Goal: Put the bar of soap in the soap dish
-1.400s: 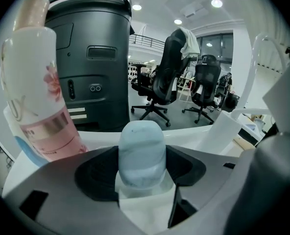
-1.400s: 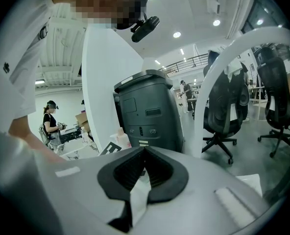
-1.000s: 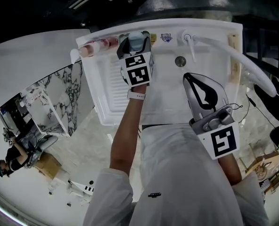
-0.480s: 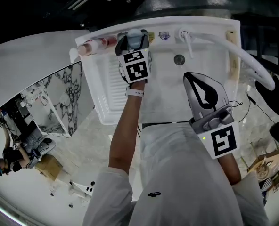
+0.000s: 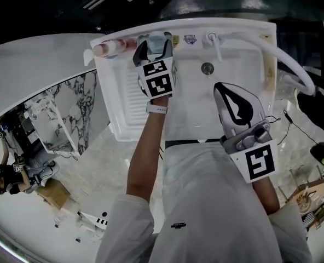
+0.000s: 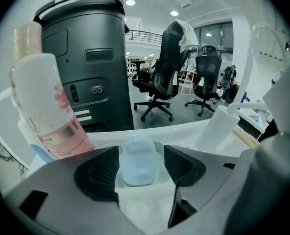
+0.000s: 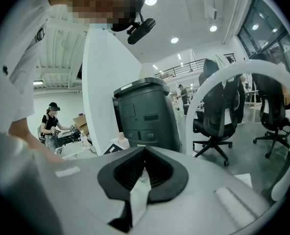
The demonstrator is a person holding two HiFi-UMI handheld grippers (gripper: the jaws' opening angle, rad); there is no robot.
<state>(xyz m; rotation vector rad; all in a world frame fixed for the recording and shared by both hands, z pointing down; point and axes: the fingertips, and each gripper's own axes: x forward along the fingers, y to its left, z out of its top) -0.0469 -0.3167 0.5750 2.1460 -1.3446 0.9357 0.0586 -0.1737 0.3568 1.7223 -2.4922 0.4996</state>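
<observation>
Now: soap lying in the dish, left gripper released

I am holding my left gripper (image 6: 142, 173) at the back rim of the white sink (image 5: 233, 100), just beside the pink bottle (image 6: 52, 116). It is sitting much where it was a second ago. Its jaws are standing apart, gripping nothing. The pale blue bar of soap (image 6: 137, 158) is lying in the soap dish (image 6: 159, 146) between them, with a thin gap showing on each side. My right gripper (image 7: 144, 163) is hanging low over the sink's front part, its jaws pressed together with nothing between them, and it too is staying where it was. Only the framing is changing: the sink is showing slightly higher in the head view than before.
</observation>
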